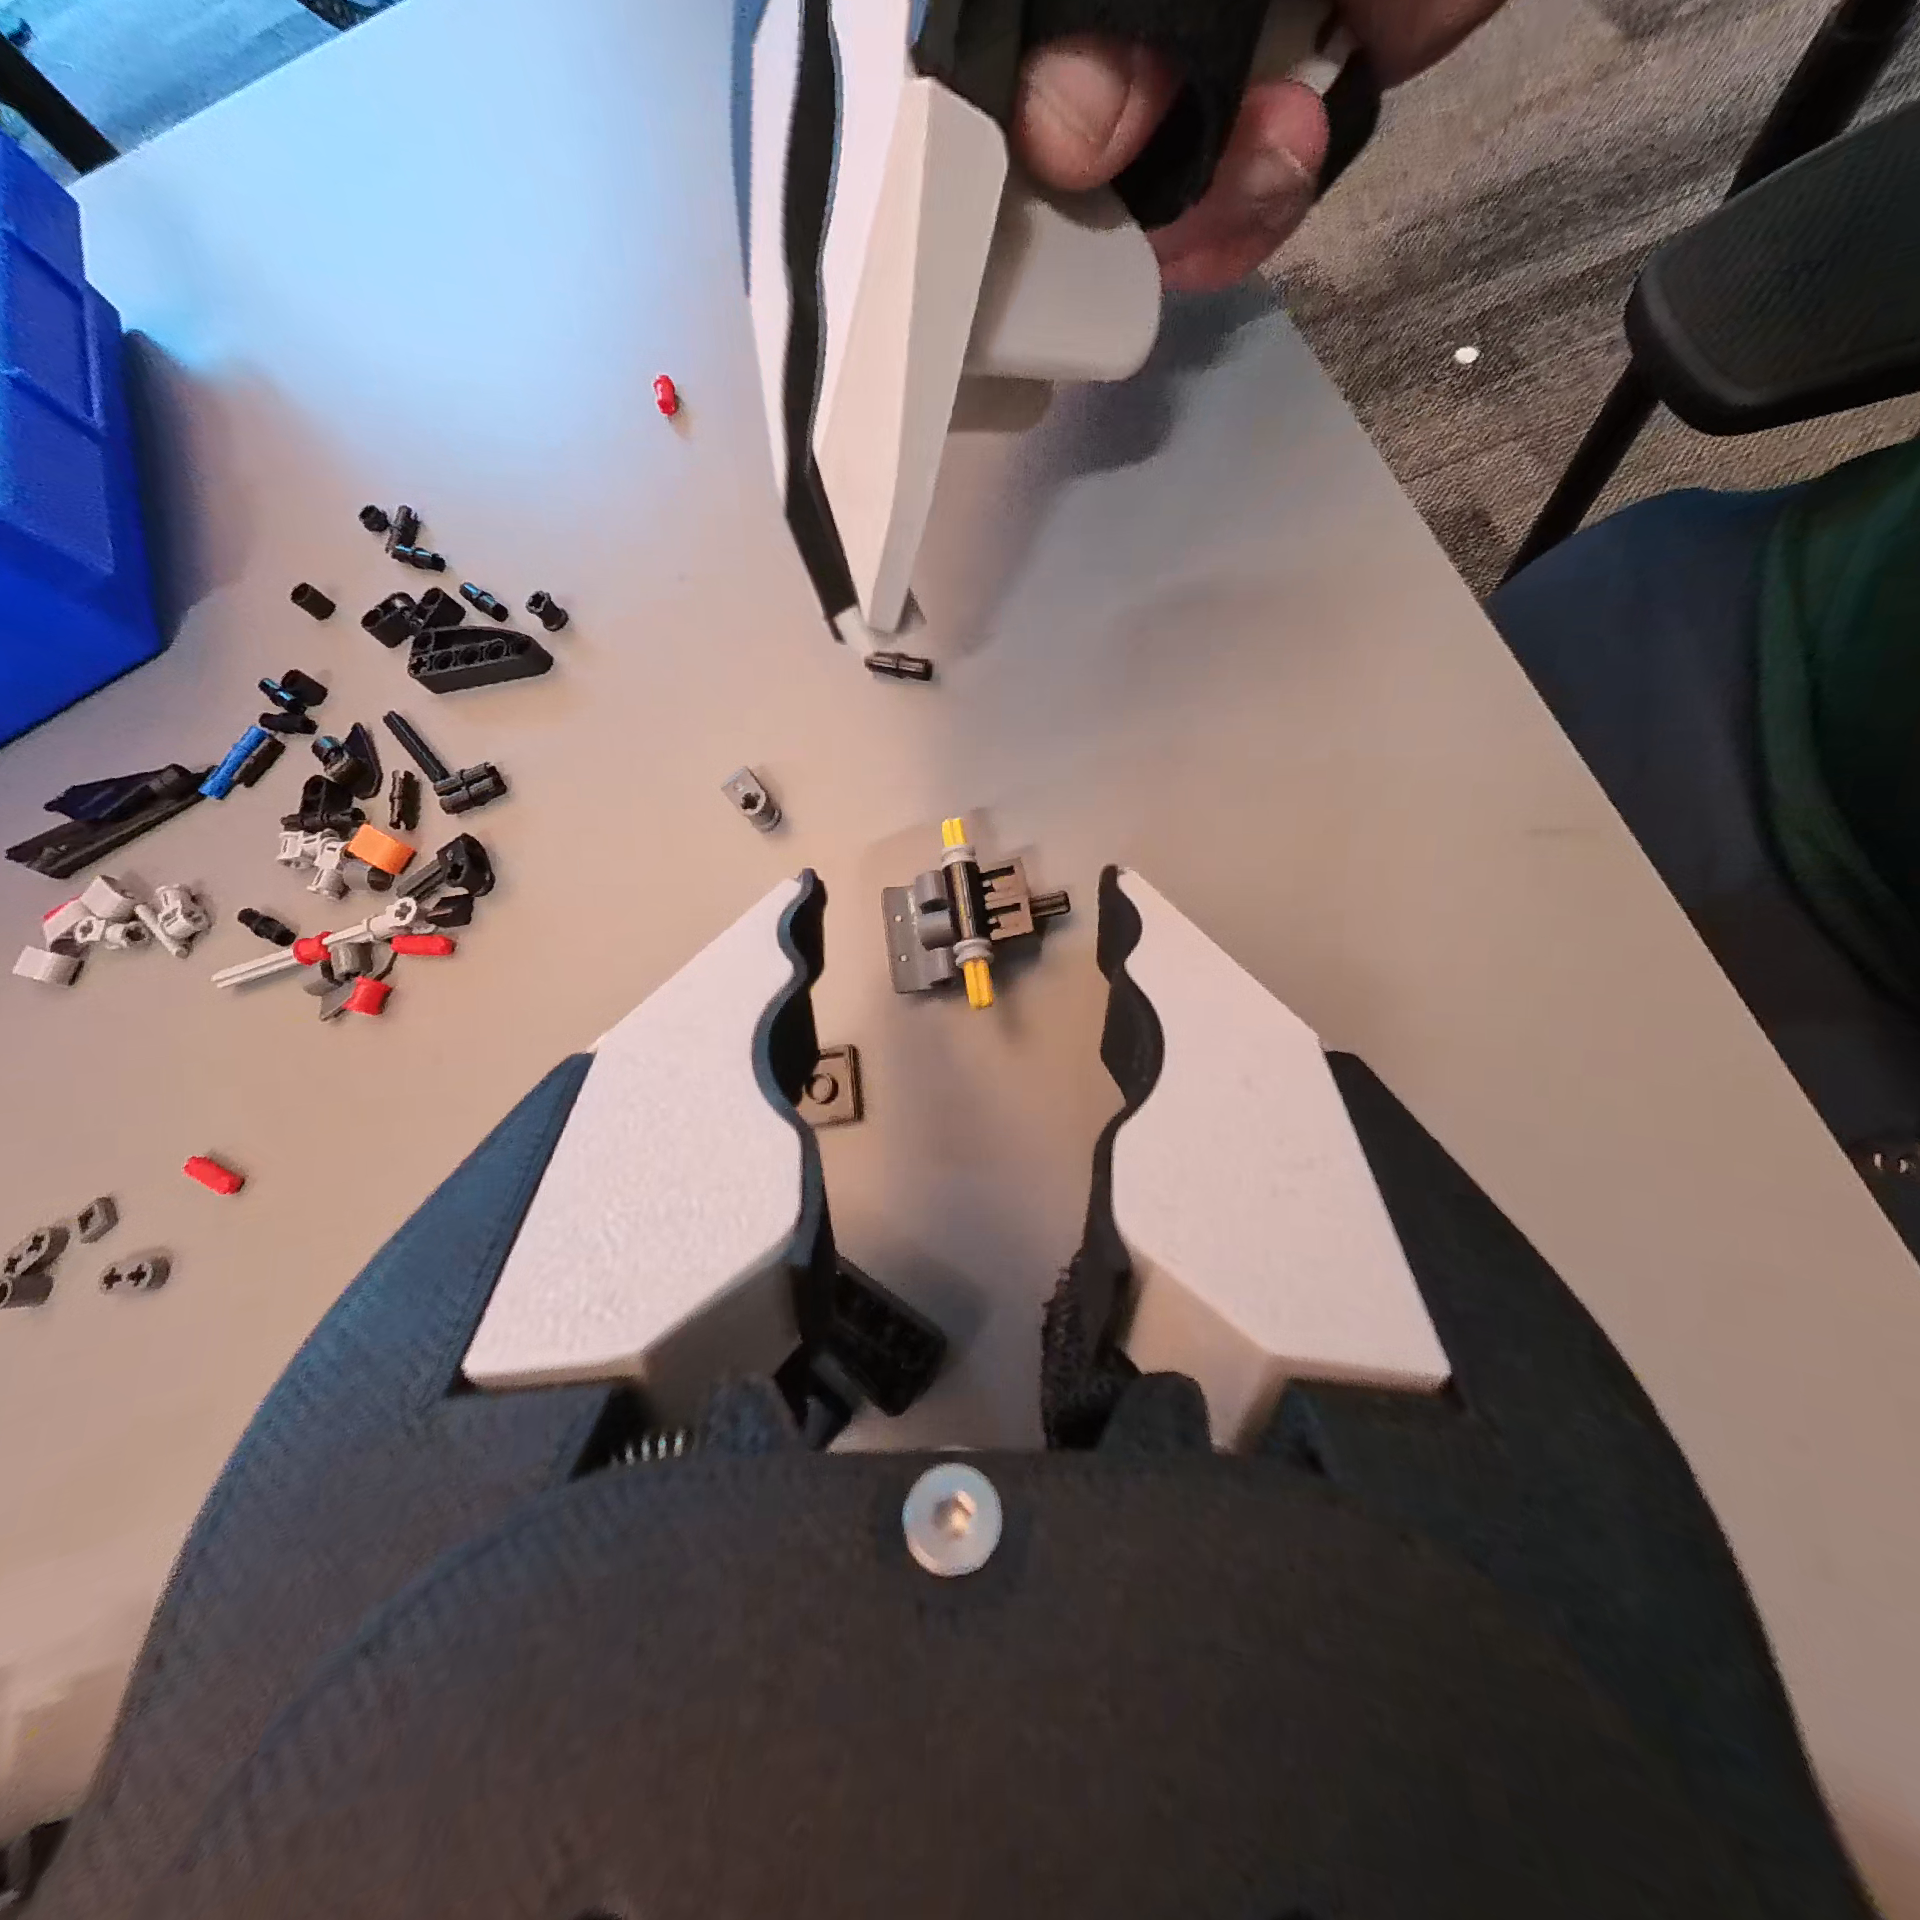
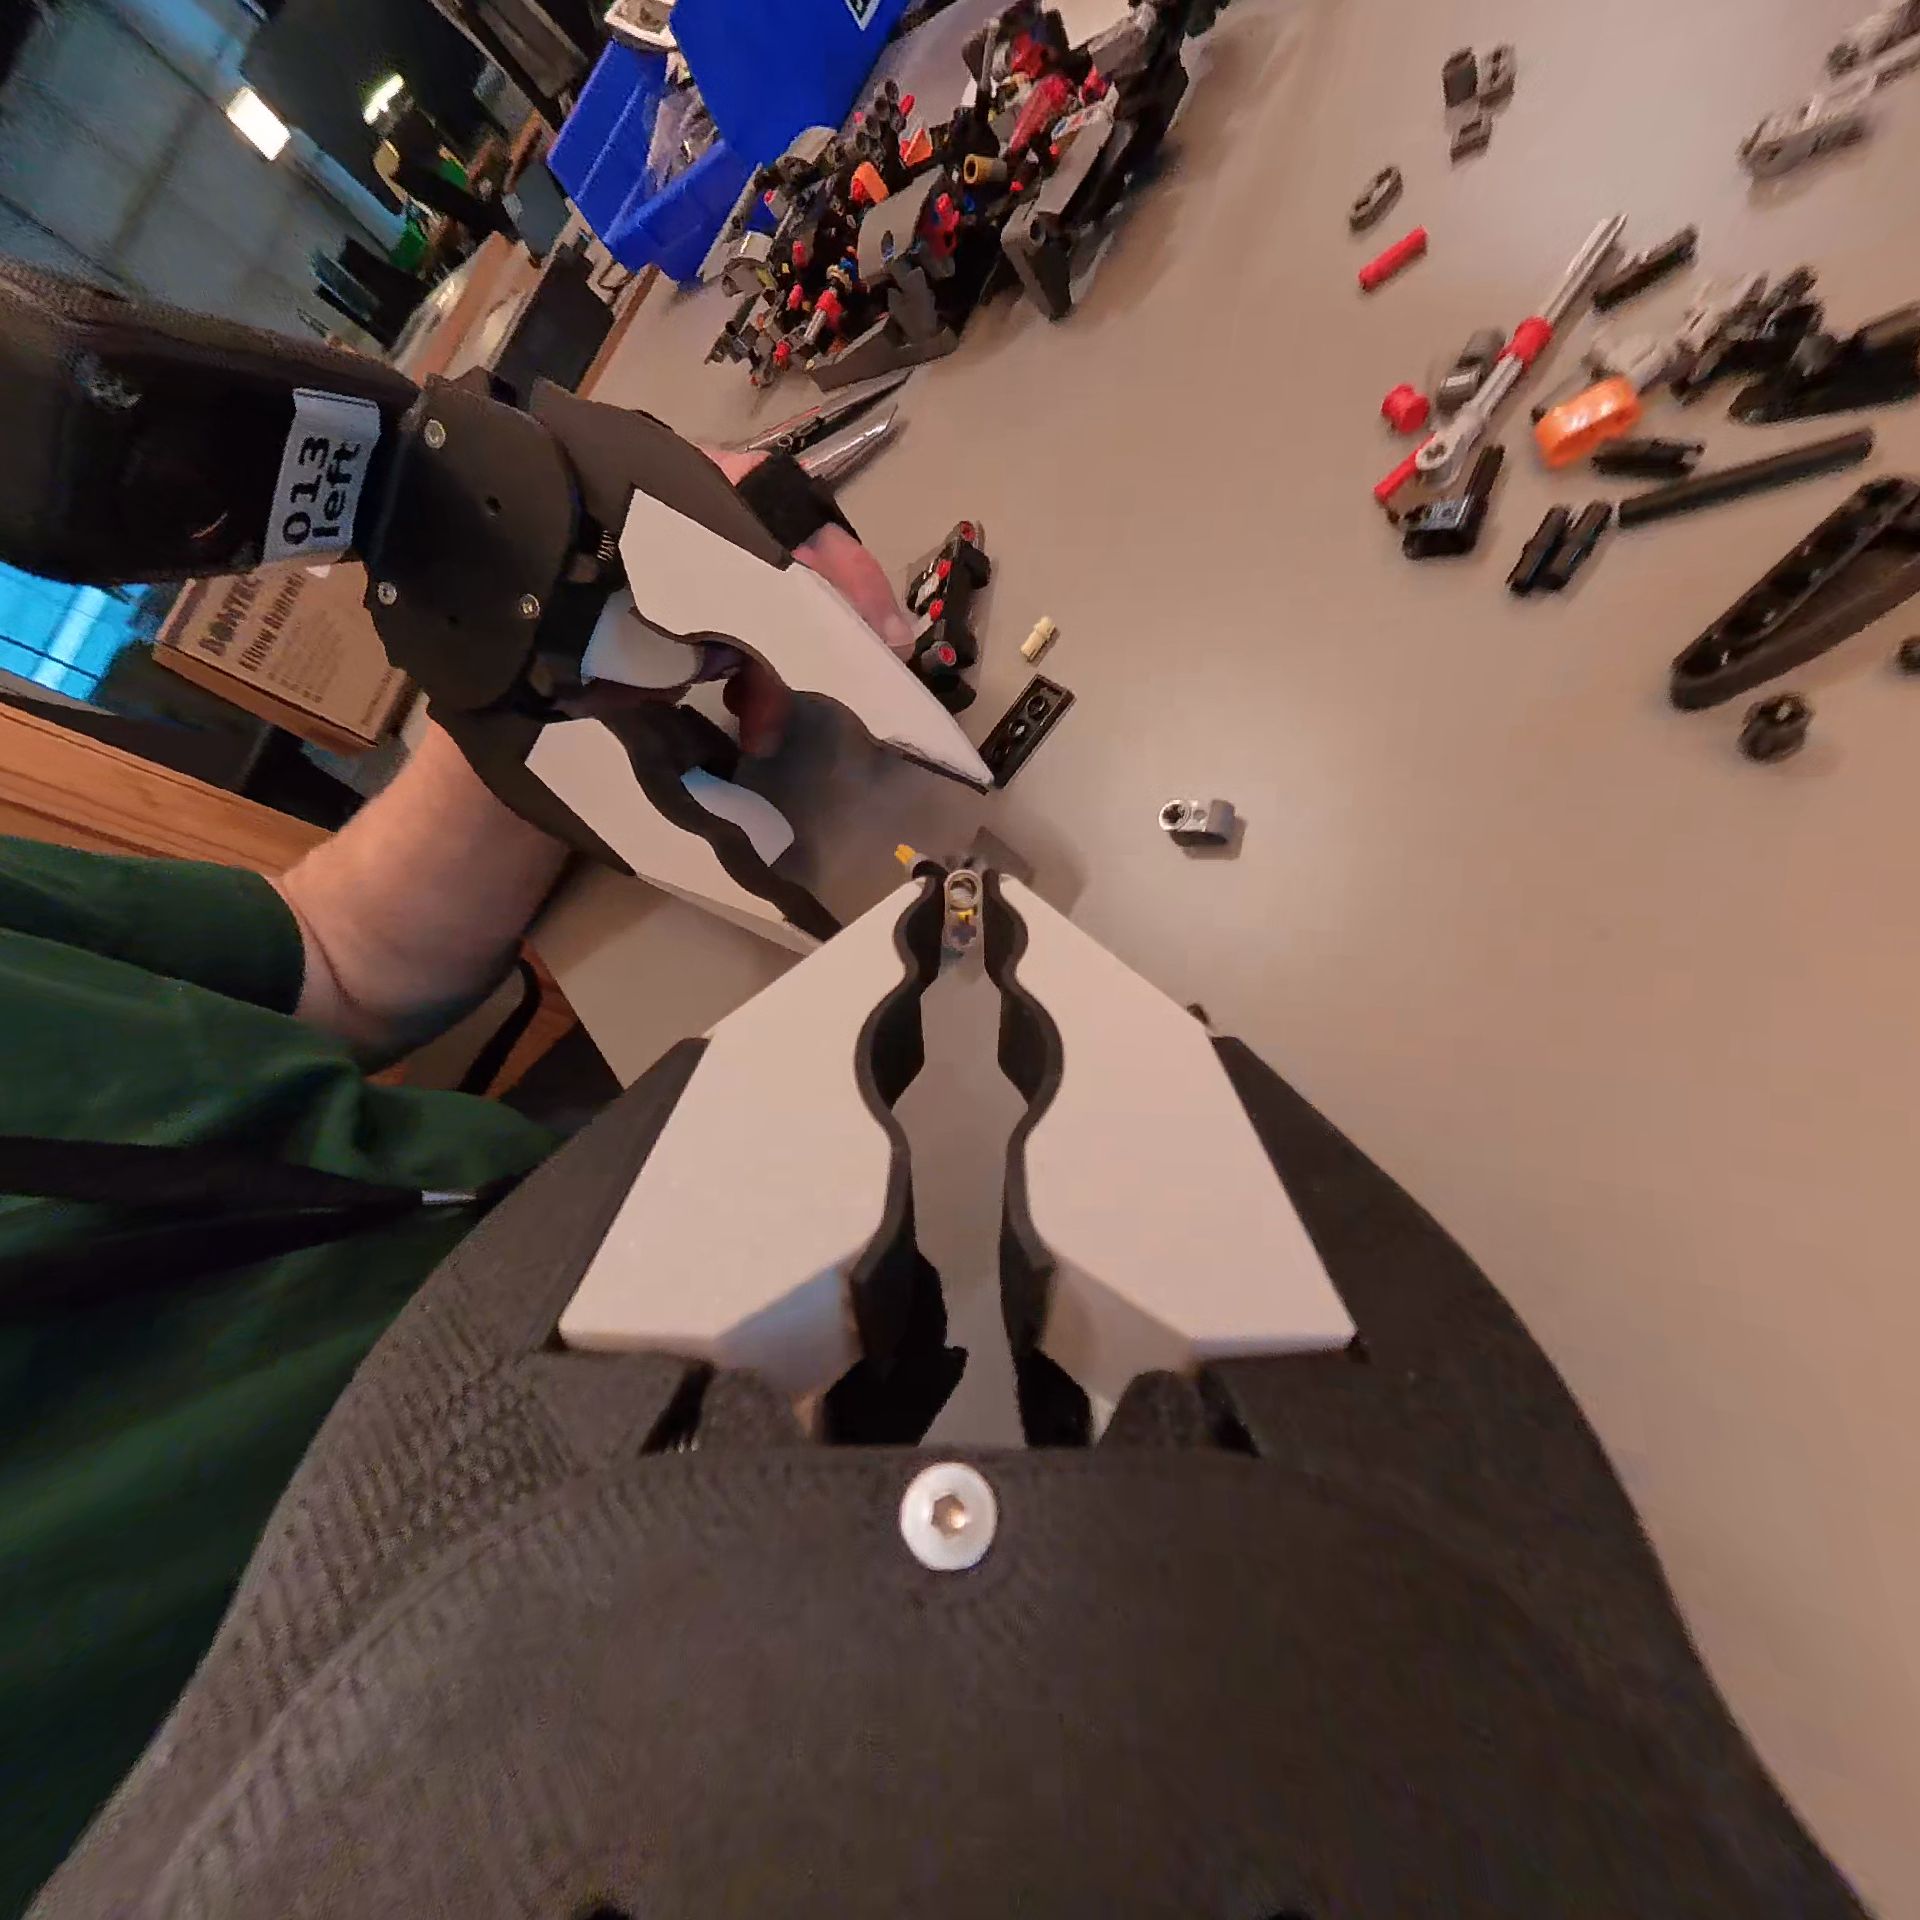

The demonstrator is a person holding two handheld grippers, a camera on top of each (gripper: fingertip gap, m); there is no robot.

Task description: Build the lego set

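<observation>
Holds the left gripper (image 1: 958, 881) low over the table (image 1: 1247, 727), fingers spread wide with nothing between the pads, apparently to frame the small sub-assembly (image 1: 971, 914) and be ready to steady it. Finds that sub-assembly (grey hinge-like block, black middle, yellow axle (image 1: 980, 982) through it) lying flat on the table just ahead of the left fingertips, in line with the gap between them and touching neither. Has the right gripper (image 1: 873, 618) coming in from the far side, tips down close to the table, a little way short of the sub-assembly. Shows, in the right wrist view, the right fingers drawn almost together and pinched on a small grey piece (image 2: 961, 902) with a round hole; cannot tell from so narrow and blurred a glimpse which part, perhaps a bush meant for the yellow axle. Leaves a black pin (image 1: 899, 665) on the table just beside the right tips, a grey connector (image 1: 750, 798) a little left of the sub-assembly, and a black plate (image 1: 831, 1086) partly hidden under the left gripper's left finger. Has the loose parts (image 1: 343, 831) scattered off to the left near a blue bin (image 1: 52, 468), apart from the working spot, presumably to give the build room. Calls next for lining the held piece up with an axle end while closing the left fingers on the block
</observation>
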